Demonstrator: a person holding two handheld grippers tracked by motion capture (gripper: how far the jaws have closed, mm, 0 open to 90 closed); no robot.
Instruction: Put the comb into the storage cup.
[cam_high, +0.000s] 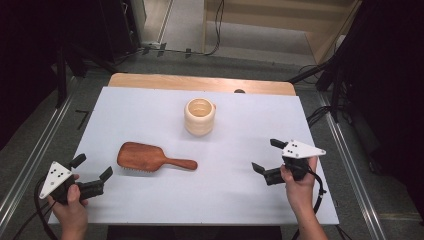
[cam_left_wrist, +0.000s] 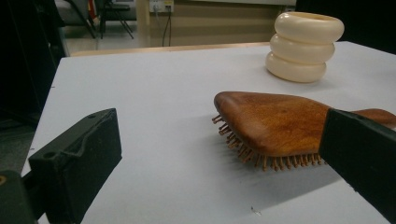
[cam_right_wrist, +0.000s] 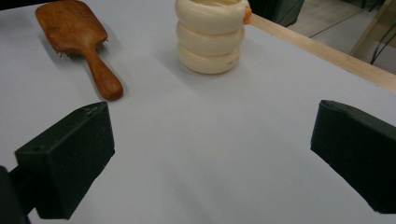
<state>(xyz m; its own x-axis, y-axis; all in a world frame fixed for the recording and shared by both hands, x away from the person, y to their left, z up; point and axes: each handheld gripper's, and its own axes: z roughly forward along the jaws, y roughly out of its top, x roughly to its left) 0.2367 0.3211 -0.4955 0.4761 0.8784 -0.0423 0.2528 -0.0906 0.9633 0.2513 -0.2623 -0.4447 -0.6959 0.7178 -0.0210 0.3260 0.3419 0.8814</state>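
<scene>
Wooden hairbrush (cam_high: 150, 159) lies bristles down beside the cream ringed cup (cam_high: 200, 116); left gripper (cam_high: 95, 169) and right gripper (cam_high: 267, 156) (both jaws spread) grip nothing

Even, soft light falls from overhead onto the pale white table sheet (cam_high: 150, 115), the brightest surface here, while the room's sides sink into near-black. Shadows are faint: a thin dark strip beneath the bristles of the reddish-brown wooden paddle hairbrush (cam_left_wrist: 271, 122), and a soft smudge beside the cream ribbed ring-stacked cup (cam_right_wrist: 210, 39). No hard glare, just a gentle sheen on the cup. Both gripper views run soft, with their near black jaws blurred. The high view looks grainy and low in detail.
</scene>
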